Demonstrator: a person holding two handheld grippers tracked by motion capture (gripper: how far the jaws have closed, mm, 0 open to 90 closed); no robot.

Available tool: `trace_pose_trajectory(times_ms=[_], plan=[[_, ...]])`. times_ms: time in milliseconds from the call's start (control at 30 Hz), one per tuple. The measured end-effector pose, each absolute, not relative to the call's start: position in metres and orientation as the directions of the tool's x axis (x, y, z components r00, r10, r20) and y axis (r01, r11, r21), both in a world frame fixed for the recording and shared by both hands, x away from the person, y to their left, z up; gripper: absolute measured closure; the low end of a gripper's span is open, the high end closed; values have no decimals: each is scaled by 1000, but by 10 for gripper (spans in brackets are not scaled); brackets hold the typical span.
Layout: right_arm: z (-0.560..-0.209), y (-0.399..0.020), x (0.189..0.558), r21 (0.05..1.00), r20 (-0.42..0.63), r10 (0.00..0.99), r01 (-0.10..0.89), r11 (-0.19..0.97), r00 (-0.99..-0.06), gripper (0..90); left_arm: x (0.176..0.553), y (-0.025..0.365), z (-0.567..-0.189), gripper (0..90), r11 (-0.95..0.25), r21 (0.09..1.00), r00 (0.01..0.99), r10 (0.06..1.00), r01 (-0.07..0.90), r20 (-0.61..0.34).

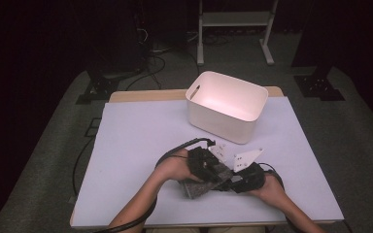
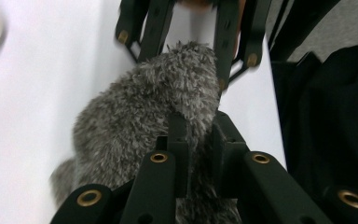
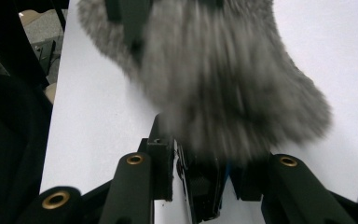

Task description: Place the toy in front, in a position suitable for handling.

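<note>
No readable text, labels, brands or numbers anywhere: white bin [image 1: 227, 106], grey furry cloth [image 2: 144, 116], table cover [image 1: 136, 145] and gripper plates all blank

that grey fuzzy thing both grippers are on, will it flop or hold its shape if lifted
Probably floppy: the grey furry piece bunches and folds between the left gripper and the right gripper. It looks light for its bulk, being mostly pile. Unlikely to slip or roll, since the fur should catch the jaws.

Grey fuzzy cloth [image 3: 223, 79] motion-blurred in right gripper view, top cut off by frame edge, lower edge behind claw
</note>
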State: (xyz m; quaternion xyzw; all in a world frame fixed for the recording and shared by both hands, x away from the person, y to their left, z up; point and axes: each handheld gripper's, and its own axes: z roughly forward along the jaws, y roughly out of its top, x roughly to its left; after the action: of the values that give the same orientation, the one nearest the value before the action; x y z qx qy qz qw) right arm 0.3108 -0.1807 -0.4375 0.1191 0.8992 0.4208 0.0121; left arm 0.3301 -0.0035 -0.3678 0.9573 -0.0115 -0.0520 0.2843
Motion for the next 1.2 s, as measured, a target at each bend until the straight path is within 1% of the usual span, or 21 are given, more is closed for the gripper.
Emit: trace_pose_trajectory(times_ms=[100,233,500,733,833,933,1067,1200], plan=[[-438,-181,311,760,77,223,201,618,-972,641,331,-3,-368,800,-841,540,994,-51,7,-92],[-437,-181,311,757,78,223,203,621,-972,641,331,10,-365,796,-861,509,998,-23,8,-55],[-437,-180,311,754,71,221,197,626,-973,642,332,62,-360,788,-864,496,996,76,84,-37],[-437,-180,311,754,68,221,195,627,-973,641,332,85,-362,780,-859,497,992,123,125,-38],[-437,-180,312,755,69,221,196,626,-973,641,333,85,-363,781,-850,512,992,117,125,-48],[-437,-180,312,756,72,223,199,623,-972,638,334,77,-364,782,-834,538,993,100,122,-70],[-438,-179,312,757,79,226,206,620,-971,637,333,55,-364,782,-838,539,996,54,84,-72],[-438,-179,312,759,77,227,204,618,-971,637,331,25,-365,783,-845,533,997,-2,36,-71]])
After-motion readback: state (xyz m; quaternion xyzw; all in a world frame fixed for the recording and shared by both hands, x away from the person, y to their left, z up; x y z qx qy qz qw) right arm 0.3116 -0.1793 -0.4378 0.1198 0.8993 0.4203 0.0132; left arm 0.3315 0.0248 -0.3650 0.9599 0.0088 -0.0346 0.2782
